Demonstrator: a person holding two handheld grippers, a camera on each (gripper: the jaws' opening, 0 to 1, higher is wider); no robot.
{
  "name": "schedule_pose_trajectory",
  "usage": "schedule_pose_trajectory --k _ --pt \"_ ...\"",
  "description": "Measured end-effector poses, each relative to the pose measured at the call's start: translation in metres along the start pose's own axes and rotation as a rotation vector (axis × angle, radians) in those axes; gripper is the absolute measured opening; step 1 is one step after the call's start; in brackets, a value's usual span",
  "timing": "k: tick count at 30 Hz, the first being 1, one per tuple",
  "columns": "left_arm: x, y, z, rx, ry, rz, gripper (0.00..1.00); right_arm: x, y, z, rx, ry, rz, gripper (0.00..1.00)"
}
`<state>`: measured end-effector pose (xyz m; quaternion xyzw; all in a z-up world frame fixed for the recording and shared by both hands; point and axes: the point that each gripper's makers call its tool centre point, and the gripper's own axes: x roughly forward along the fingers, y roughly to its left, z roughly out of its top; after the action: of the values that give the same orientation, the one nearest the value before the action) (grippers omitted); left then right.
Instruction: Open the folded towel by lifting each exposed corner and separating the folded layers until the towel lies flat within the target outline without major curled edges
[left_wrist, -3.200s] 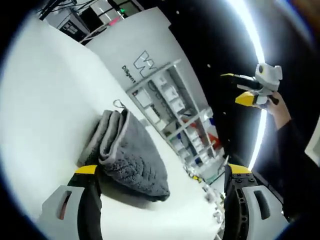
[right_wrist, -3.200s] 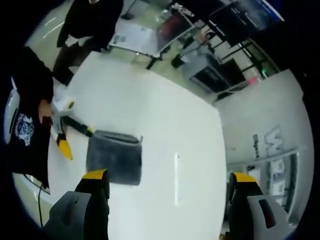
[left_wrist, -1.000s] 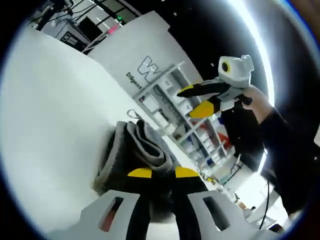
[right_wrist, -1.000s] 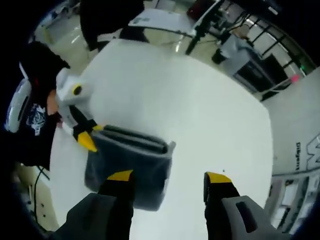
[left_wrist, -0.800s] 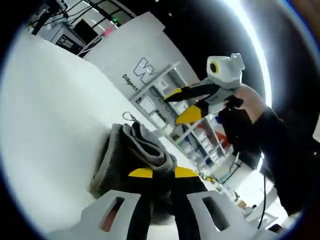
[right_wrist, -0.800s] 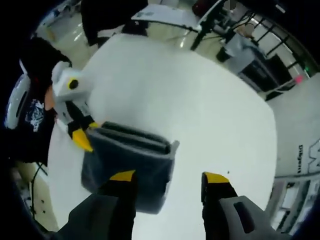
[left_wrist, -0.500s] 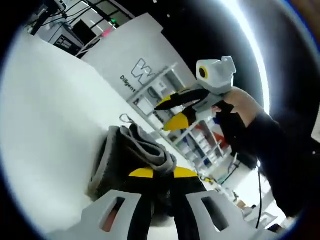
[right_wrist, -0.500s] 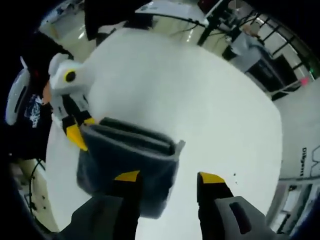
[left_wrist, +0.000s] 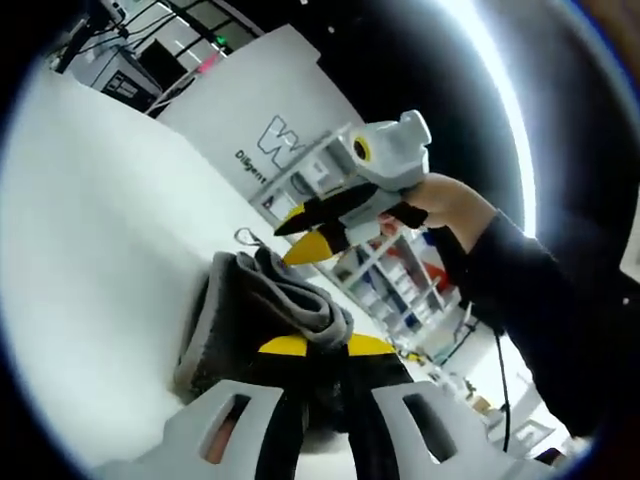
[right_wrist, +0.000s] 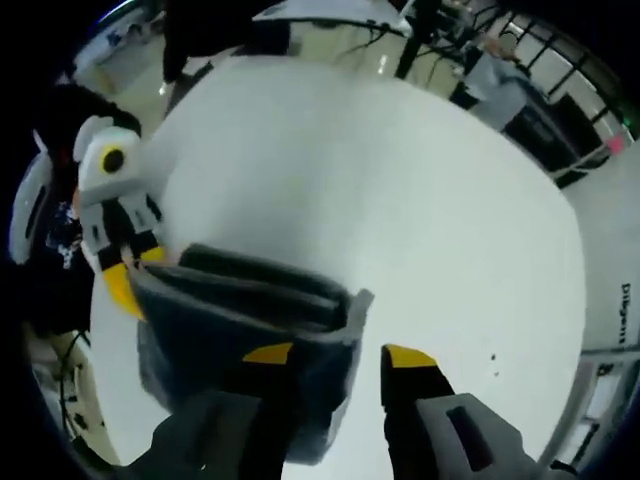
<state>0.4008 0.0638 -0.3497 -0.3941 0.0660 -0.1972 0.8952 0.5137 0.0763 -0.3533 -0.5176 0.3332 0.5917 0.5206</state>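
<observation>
In the left gripper view, the left gripper (left_wrist: 317, 345) is sitting nearest, its yellow-tipped jaws drawn together and pinching the near edge of the towel (left_wrist: 255, 310). The grey towel is lying folded on the white table (left_wrist: 90, 220), layers stacked w/ the fold edges lifting a bit by the jaws; a small hang loop (left_wrist: 243, 237) is poking out at its far end. Just beyond the towel, the right gripper (left_wrist: 308, 228) is hovering above it, jaws a little apart, nothing between them, held by a hand (left_wrist: 450, 205) in a dark sleeve. Further back, a white panel w/ lettering and shelving are standing past the table's far edge.

In the right gripper view, the right gripper (right_wrist: 340, 354) is showing its jaws apart at the near edge of the picture, w/ the towel's (right_wrist: 235, 315) right corner lying just beyond and between them; can't tell if they're touching the cloth. At the towel's left side the left gripper (right_wrist: 125, 282) is meeting its edge. The table (right_wrist: 400, 200) is stretching away behind, and desks and stands are standing far off on the floor.
</observation>
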Motion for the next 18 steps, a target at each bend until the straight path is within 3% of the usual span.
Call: schedule_pose_trajectory --k 6,11,18 --pt "0.000 -0.001 -0.002 -0.007 0.003 -0.002 0.08 0.005 -0.009 0.003 -0.014 0.012 0.007 0.32" --pt "-0.001 -0.002 -0.004 -0.019 0.008 -0.004 0.08 0.019 -0.010 -0.006 -0.040 0.059 -0.010 0.33" --pt "0.000 -0.001 -0.005 -0.025 0.016 -0.004 0.08 0.031 -0.005 -0.012 -0.052 0.066 0.011 0.33"
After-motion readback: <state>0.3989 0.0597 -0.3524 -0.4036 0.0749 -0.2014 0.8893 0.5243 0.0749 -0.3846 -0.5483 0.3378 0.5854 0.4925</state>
